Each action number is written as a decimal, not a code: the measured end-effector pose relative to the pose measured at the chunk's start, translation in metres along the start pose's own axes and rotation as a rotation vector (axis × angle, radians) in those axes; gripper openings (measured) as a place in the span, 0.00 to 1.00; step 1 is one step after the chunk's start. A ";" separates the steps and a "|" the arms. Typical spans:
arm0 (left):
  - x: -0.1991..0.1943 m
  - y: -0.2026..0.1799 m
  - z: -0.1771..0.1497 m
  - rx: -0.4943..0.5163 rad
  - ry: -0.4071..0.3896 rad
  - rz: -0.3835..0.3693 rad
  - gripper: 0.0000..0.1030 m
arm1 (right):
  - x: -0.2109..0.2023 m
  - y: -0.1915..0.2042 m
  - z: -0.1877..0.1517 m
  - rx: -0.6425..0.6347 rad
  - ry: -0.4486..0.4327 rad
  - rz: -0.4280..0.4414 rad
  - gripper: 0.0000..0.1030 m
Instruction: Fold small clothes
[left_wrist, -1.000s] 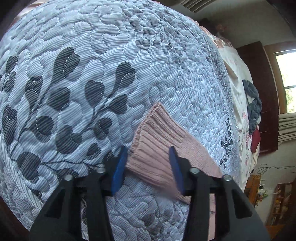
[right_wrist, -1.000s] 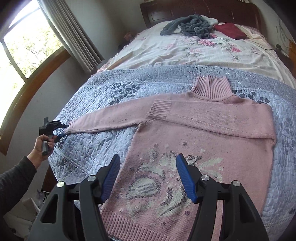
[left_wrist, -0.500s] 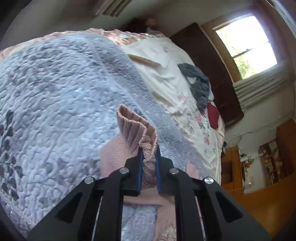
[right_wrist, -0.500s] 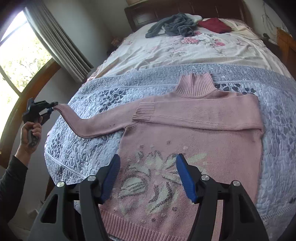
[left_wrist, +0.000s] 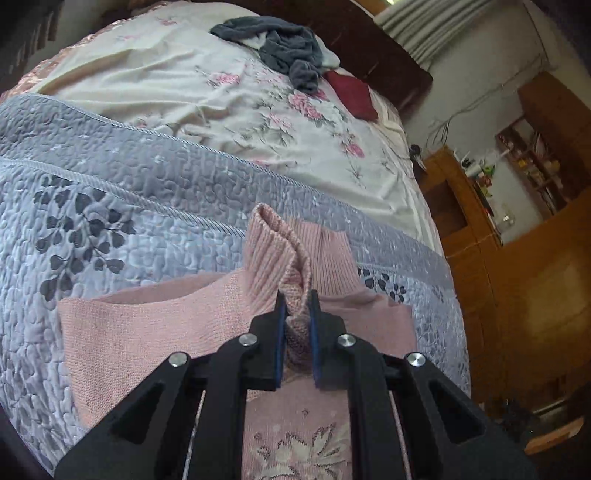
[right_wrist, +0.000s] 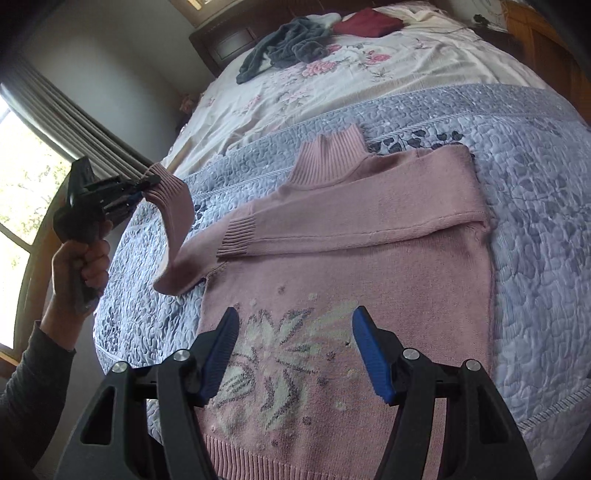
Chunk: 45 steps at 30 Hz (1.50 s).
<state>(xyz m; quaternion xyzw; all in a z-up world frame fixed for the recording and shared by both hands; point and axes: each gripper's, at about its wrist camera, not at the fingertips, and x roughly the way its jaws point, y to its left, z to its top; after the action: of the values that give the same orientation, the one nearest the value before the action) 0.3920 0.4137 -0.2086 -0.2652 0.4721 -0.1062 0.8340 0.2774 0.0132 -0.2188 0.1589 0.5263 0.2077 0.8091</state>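
Left claw (left_wrist: 295, 332) clamps my sweater's (right_wrist: 351, 277) raised cuff (left_wrist: 280, 254), right claw (right_wrist: 295, 354) hangs released; one sleeve (right_wrist: 351, 221) lies folded across, this one and the body remain.

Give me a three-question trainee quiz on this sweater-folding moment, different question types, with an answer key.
1. True or false: the right gripper is shut on the sweater's hem.
2. Which part of the pink sweater does the left gripper hold? A) collar B) sleeve cuff C) hem
3. Fill in: the other sleeve lies folded across the sweater's ____.

Key: 1. False, it hovers open above the floral pattern. 2. B, the sleeve cuff. 3. Chest.
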 end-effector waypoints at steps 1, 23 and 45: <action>0.018 -0.007 -0.004 0.021 0.030 0.008 0.09 | 0.004 -0.008 0.002 0.025 0.007 0.005 0.64; 0.087 0.027 -0.080 -0.065 0.125 -0.071 0.65 | 0.209 -0.061 0.119 0.336 0.352 0.372 0.53; -0.036 0.141 -0.145 -0.395 -0.033 -0.054 0.68 | 0.148 0.017 0.178 0.069 0.223 0.210 0.06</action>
<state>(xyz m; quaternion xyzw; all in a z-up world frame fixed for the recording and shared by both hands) 0.2400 0.4975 -0.3182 -0.4379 0.4629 -0.0295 0.7702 0.4908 0.0951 -0.2567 0.2166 0.6000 0.2895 0.7137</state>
